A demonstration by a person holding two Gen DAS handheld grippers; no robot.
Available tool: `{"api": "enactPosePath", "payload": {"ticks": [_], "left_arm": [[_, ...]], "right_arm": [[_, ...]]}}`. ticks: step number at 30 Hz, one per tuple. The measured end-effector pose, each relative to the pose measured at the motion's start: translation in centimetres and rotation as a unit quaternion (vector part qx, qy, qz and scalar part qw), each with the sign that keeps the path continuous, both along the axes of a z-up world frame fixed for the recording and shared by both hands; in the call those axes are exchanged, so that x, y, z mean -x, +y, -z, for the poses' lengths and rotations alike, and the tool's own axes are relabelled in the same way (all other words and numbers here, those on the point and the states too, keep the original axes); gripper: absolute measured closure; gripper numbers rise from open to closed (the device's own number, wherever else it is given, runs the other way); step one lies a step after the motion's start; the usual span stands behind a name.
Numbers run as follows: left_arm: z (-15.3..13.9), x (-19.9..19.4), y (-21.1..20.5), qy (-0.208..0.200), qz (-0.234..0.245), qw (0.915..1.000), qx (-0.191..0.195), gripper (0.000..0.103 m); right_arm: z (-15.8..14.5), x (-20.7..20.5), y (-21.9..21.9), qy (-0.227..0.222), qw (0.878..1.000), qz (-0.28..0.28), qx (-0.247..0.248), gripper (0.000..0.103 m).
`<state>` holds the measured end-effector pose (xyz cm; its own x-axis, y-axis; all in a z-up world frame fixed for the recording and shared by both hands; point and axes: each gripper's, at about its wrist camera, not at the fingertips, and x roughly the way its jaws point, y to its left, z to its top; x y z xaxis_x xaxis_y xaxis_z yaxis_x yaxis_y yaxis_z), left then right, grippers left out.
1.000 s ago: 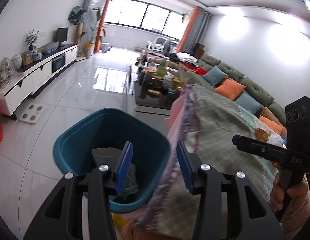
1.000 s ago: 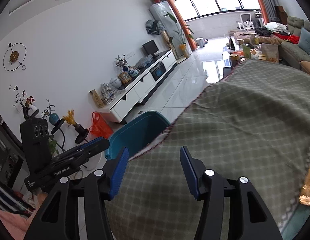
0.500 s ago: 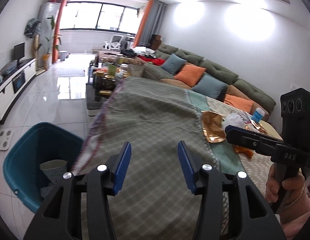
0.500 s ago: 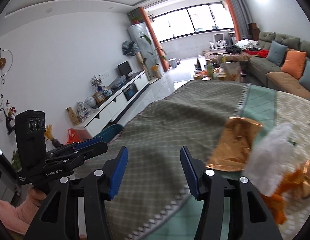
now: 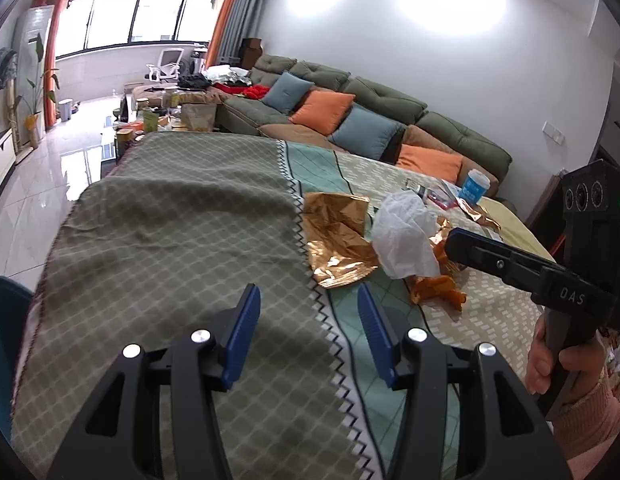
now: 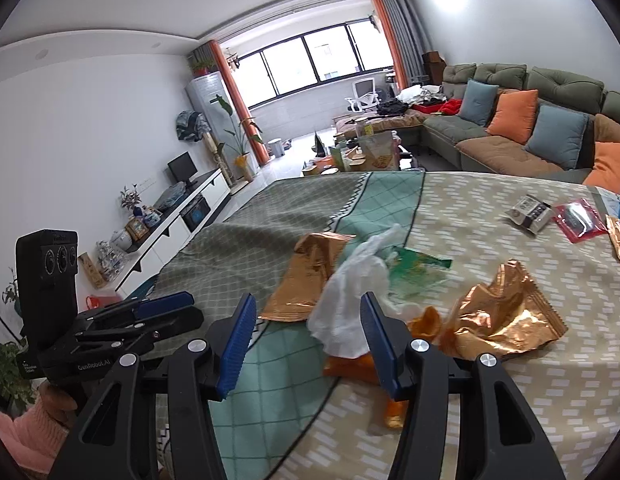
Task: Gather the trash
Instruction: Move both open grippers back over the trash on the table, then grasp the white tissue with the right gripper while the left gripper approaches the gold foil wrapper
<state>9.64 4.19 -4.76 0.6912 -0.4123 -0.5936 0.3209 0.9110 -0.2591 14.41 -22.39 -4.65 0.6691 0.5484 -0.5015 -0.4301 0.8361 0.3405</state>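
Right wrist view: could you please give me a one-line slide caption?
Open right tool facing a white tissue and gold wrappers on the clothed table.

My left camera sits behind my blue-padded left gripper (image 5: 305, 332), low and close over the green checked patchwork tablecloth (image 5: 169, 240), facing down the room toward the long green sofa (image 5: 370, 100). My right camera rides behind my blue-padded right gripper (image 6: 305, 336), equally close, facing the big window (image 6: 318, 60). Both views share the crumpled white plastic bag (image 5: 404, 236) (image 6: 350, 300) and the flat copper foil wrapper (image 5: 338, 240) (image 6: 310, 276), and each catches the other gripper at its edge
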Motion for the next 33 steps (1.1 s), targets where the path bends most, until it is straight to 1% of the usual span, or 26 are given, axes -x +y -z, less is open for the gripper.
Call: {"api": "enactPosePath", "payload": {"ticks": [7, 14, 16, 18, 19, 20, 21, 22, 24, 25, 28, 33], "left_arm": [[0.5, -2.1, -2.5, 0.015, 0.014, 0.9997, -0.012, 0.051], [0.9, -3.2, -3.0, 0.026, 0.016, 0.9994, -0.016, 0.051], [1.0, -3.6, -3.1, 0.030, 0.017, 0.9993, -0.018, 0.051], [1.0, -3.9, -3.3, 0.032, 0.017, 0.9991, -0.020, 0.051], [1.1, -4.1, -3.4, 0.035, 0.019, 0.9990, -0.020, 0.051], [1.2, -4.2, -3.6, 0.036, 0.020, 0.9989, -0.021, 0.051], [1.2, -4.4, -3.7, 0.038, 0.021, 0.9988, -0.021, 0.051], [1.2, -4.6, -3.8, 0.041, 0.023, 0.9987, -0.021, 0.051], [1.3, -4.9, -3.9, 0.045, 0.026, 0.9985, -0.020, 0.051], [1.3, -5.1, -3.9, 0.047, 0.026, 0.9983, -0.020, 0.051], [1.5, -5.6, -4.0, 0.055, 0.028, 0.9979, -0.021, 0.051], [1.9, -6.7, -4.2, 0.074, 0.031, 0.9965, -0.024, 0.051]], "right_arm": [[0.8, -1.4, -1.0, 0.009, 1.000, 0.013, 0.003, 0.048], [1.5, -2.8, -0.7, 0.027, 1.000, 0.011, 0.000, 0.048], [1.5, -3.2, -0.5, 0.029, 1.000, 0.010, 0.002, 0.050], [1.6, -3.3, -0.3, 0.033, 0.999, 0.005, 0.002, 0.056], [1.7, -3.5, -0.2, 0.036, 0.999, 0.004, 0.002, 0.058], [1.8, -3.7, -0.2, 0.039, 0.999, 0.002, 0.001, 0.062], [1.9, -3.8, -0.3, 0.043, 0.999, 0.000, -0.002, 0.070], [1.9, -3.8, -0.3, 0.043, 0.999, 0.000, -0.004, 0.074], [1.9, -3.8, -0.5, 0.042, 0.999, -0.002, -0.008, 0.088], [1.8, -3.7, -0.7, 0.041, 0.999, -0.002, -0.010, 0.090], [1.5, -3.3, -1.0, 0.035, 0.999, -0.001, -0.013, 0.092], [0.7, -2.6, -1.9, 0.023, 0.999, 0.000, -0.028, 0.092]]}}
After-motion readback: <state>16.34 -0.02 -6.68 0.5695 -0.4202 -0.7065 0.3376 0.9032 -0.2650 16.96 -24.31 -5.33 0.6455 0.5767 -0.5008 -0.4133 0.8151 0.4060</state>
